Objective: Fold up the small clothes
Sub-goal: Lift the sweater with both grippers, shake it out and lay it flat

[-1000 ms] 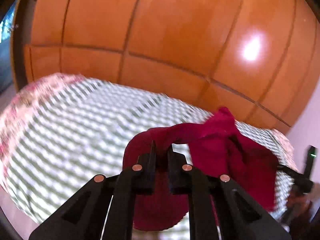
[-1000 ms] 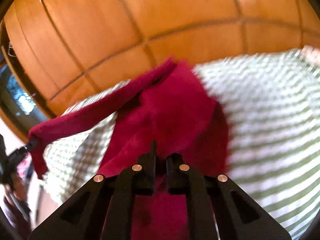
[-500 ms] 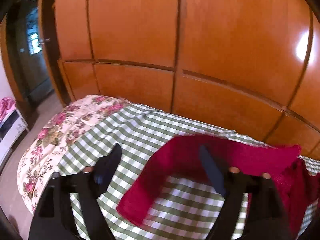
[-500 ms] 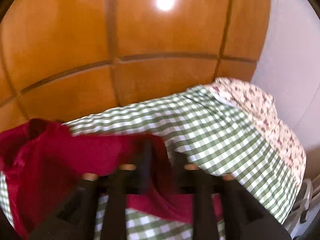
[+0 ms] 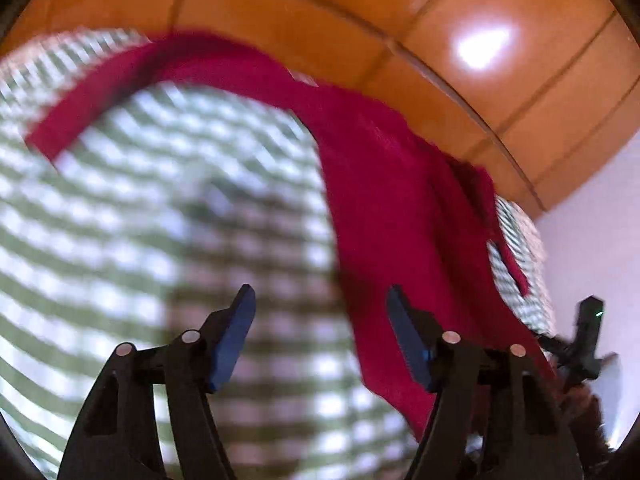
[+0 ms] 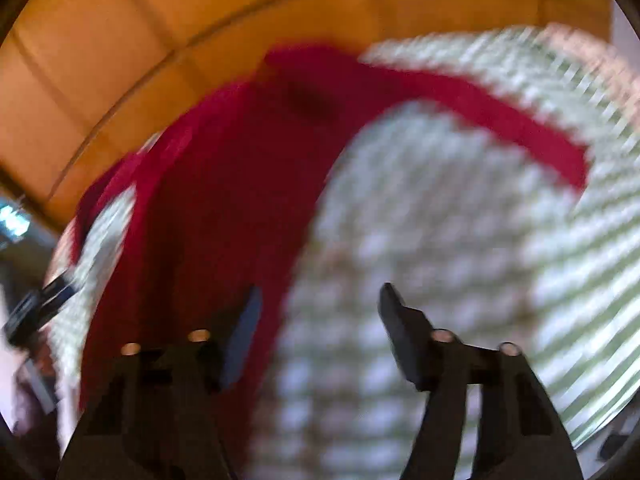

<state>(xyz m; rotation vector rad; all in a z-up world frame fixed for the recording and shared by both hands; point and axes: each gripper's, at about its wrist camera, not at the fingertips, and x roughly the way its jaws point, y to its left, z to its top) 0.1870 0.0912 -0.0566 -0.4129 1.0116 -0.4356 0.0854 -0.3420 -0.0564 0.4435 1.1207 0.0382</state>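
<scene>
Nearest, left gripper (image 5: 320, 312): jaws spread wide, blue-faced fingers (image 5: 236, 336) apart over bare cloth, nothing between them. Right-hand finger of this gripper overlaps the hem of the red garment (image 5: 400, 216) in the left wrist view; contact or just in front, cannot tell.

Right gripper (image 6: 320, 312): likewise wide open, empty. Its left finger sits in front of the garment's (image 6: 224, 216) body in the right wrist view; its right finger is over checked cloth only. Both views heavily motion-blurred.

Under both grippers: green-and-white checked bedcover (image 5: 140, 240), with a soft dark shadow on it just ahead of the left gripper's fingers.

Garment lies spread on the bedcover (image 6: 460, 240), free of both grippers. Main body runs from the near edge toward the far side. One long sleeve arcs across the far part of the bed, cuff end lying flat at left in the left wrist view, at right in the right wrist view. A second, shorter bit of red shows at the garment's other side.

At frame edge in the left wrist view, lower right: the other gripper's dark body, small green light.

Farthest: orange-brown wooden wardrobe panels (image 5: 400, 20), glossy, one bright light reflection. Pale wall (image 5: 600, 220) beside them.
</scene>
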